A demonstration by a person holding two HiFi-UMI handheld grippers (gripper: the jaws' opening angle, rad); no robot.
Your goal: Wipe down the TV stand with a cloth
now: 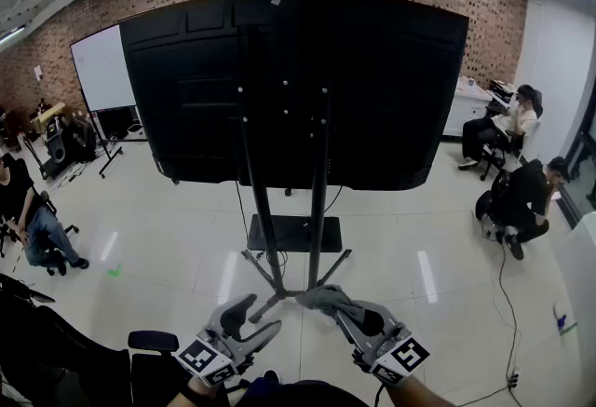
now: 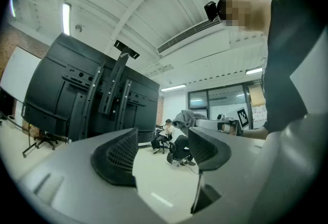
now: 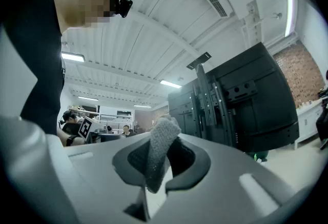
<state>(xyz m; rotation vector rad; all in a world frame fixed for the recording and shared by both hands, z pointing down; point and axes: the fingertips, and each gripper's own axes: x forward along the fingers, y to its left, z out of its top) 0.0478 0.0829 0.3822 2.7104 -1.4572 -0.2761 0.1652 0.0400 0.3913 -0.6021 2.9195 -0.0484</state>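
Seen from above, a tall TV stand (image 1: 264, 210) rises from a pale floor (image 1: 186, 237). Its two black posts carry a large dark screen (image 1: 382, 88), shown from the back. Low in the picture, two hand-held grippers point toward the stand's splayed feet. The right gripper (image 3: 160, 159) is clamped on a grey cloth (image 3: 158, 148), with a fold standing up between its jaws, ready for wiping. The left gripper (image 2: 161, 152) has its jaws apart with nothing between them, so the wiping falls to the right. The cloth seems just short of the stand, though from this angle contact is hard to judge.
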